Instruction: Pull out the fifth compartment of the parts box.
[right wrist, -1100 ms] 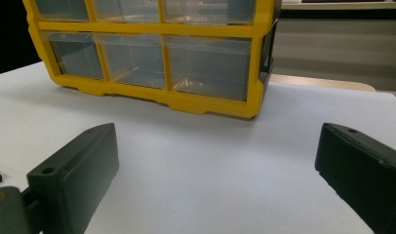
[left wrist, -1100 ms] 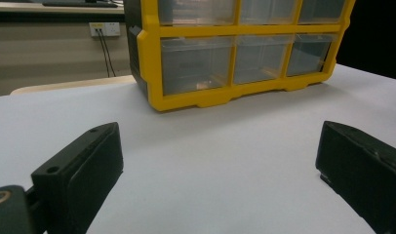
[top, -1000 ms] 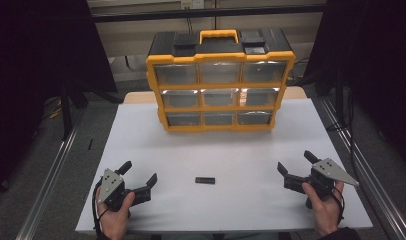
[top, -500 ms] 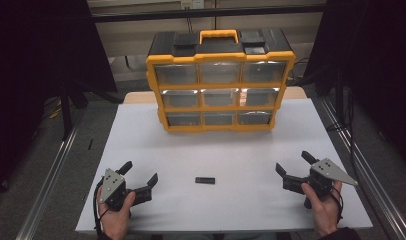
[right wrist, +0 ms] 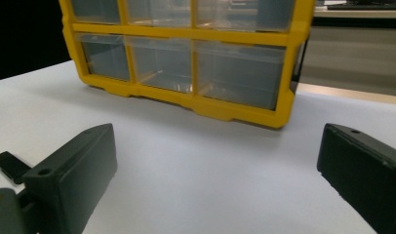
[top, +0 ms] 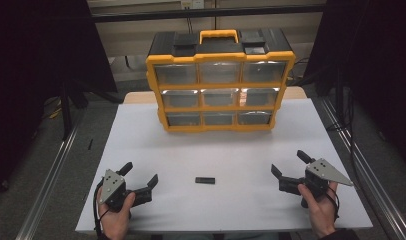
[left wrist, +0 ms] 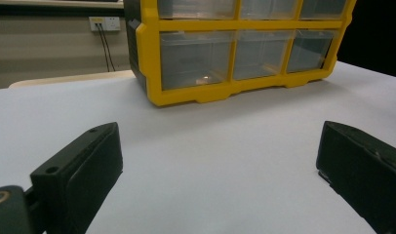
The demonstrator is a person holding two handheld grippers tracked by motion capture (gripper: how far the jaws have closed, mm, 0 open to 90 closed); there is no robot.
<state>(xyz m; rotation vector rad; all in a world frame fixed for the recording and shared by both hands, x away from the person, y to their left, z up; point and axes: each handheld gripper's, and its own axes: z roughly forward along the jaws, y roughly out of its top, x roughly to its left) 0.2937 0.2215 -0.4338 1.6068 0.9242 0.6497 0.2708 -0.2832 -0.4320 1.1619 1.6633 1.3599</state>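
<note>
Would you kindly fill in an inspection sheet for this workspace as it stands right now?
Surface: white table top, flat and clean.
Job's things: small black flat piece lying between the two grippers, touched by neither; yellow drawer organiser upright at the far side, all drawers shut.
Clutter: nothing seen.
Grippers: left gripper open, held low at the near left; right gripper open, held low at the near right; both hold nothing.
Cables: black cable loops by the left hand.
Surroundings: dark curtains at both sides, wall socket behind.

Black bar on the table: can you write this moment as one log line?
left tool: open, empty | right tool: open, empty | bar: flat on table, untouched, between tools | drawers: shut
</note>
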